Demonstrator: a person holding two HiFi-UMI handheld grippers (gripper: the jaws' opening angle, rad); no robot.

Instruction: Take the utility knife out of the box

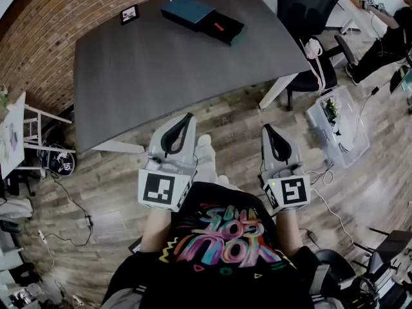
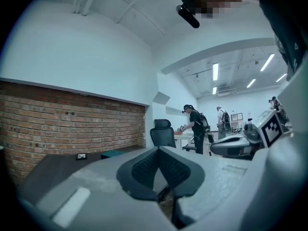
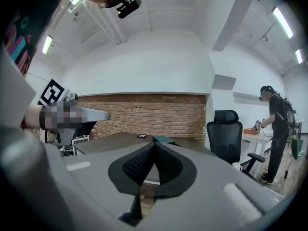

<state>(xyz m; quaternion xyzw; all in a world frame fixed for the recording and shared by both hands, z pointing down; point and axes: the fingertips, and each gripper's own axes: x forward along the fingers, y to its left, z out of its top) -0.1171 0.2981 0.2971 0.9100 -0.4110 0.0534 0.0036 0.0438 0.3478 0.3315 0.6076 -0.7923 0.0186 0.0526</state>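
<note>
**Status: removal not yet begun**

Box (image 1: 188, 10) at the far end of table (image 1: 161, 82), with black inner tray (image 1: 226, 32) slid out to the right. Small red item in that tray, judged to be the utility knife (image 1: 219, 26); too small to confirm. Left gripper (image 1: 187, 121): jaws pressed together, nothing between. Right gripper (image 1: 268, 132): jaws likewise closed tip to tip, empty. Both held near level over the floor, short of the near table edge and well apart from the box. Shows no contact with box or knife. Done, as judged: tray exposed only. Left to do: approach the table, open one pair of jaws, close on the knife, lift clear of the tray.
</note>
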